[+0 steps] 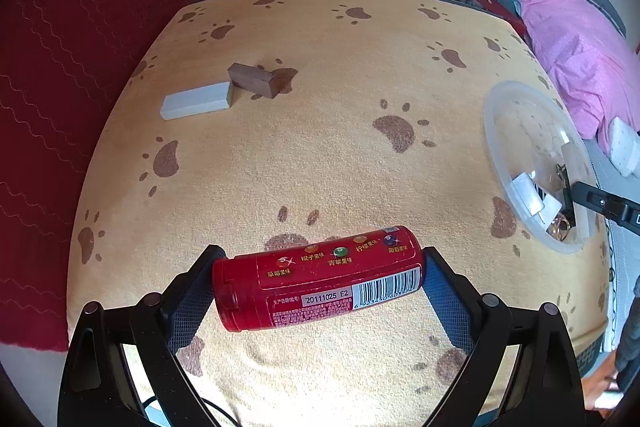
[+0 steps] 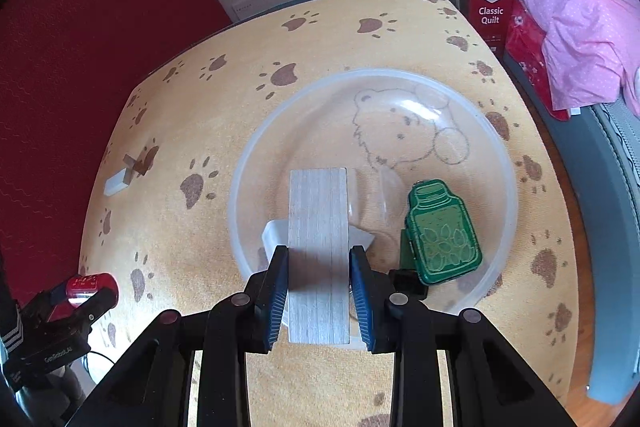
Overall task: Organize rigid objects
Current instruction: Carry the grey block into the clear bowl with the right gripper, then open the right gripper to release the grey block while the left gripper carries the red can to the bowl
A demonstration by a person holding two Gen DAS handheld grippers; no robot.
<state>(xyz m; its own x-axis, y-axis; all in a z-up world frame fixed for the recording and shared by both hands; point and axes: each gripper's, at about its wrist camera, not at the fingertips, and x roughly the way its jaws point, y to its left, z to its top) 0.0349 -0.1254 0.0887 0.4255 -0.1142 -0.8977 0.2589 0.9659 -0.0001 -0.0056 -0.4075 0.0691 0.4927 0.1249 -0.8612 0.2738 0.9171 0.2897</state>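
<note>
My left gripper (image 1: 320,267) is shut on a red candy tube (image 1: 318,279), held sideways above the paw-print cloth; from the right wrist view it shows at the lower left as the left gripper (image 2: 86,297). My right gripper (image 2: 319,269) is shut on a pale grey block (image 2: 319,247), held over the near rim of the clear plastic bowl (image 2: 496,163). In the bowl lie a green jar-shaped tin (image 2: 442,233) and a white block (image 2: 274,233) under the held one. A white block (image 1: 196,101) and a brown block (image 1: 254,79) touch on the cloth far left.
The table is covered by a yellow cloth (image 1: 320,147). A red curtain (image 1: 80,67) hangs on the left. A pink quilt (image 2: 580,19) and a red box (image 2: 486,3) lie beyond the right edge. The bowl (image 1: 500,147) sits at the table's right side.
</note>
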